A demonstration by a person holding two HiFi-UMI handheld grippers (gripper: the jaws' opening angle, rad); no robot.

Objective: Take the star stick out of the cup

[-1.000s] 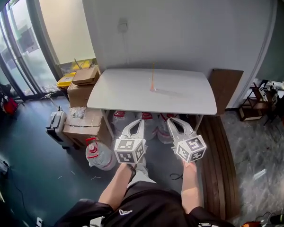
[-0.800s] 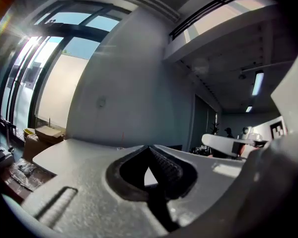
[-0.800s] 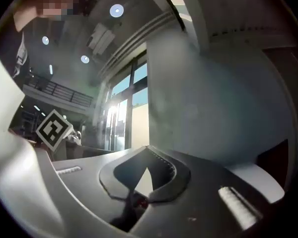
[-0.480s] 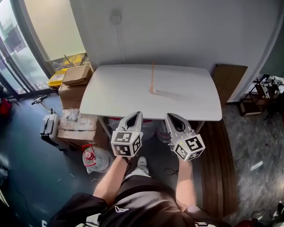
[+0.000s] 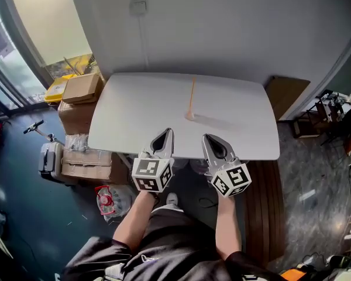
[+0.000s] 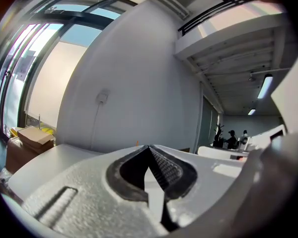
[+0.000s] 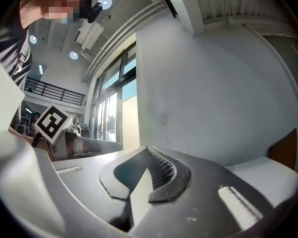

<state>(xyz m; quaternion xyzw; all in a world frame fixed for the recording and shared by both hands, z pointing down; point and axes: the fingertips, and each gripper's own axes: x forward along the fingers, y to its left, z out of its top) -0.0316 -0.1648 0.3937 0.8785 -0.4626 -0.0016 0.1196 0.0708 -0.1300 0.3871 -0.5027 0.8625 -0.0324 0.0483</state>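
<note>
Left gripper [image 5: 168, 132] and right gripper [image 5: 206, 138] both have fingers [image 6: 164, 168] pressed together, holding nothing

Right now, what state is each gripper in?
Left gripper: closed, holding nothing.
Right gripper: closed, holding nothing.

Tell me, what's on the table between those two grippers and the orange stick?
Nothing: in the head view only bare white table separates the left gripper and right gripper, both shut, from the upright orange stick.
</note>
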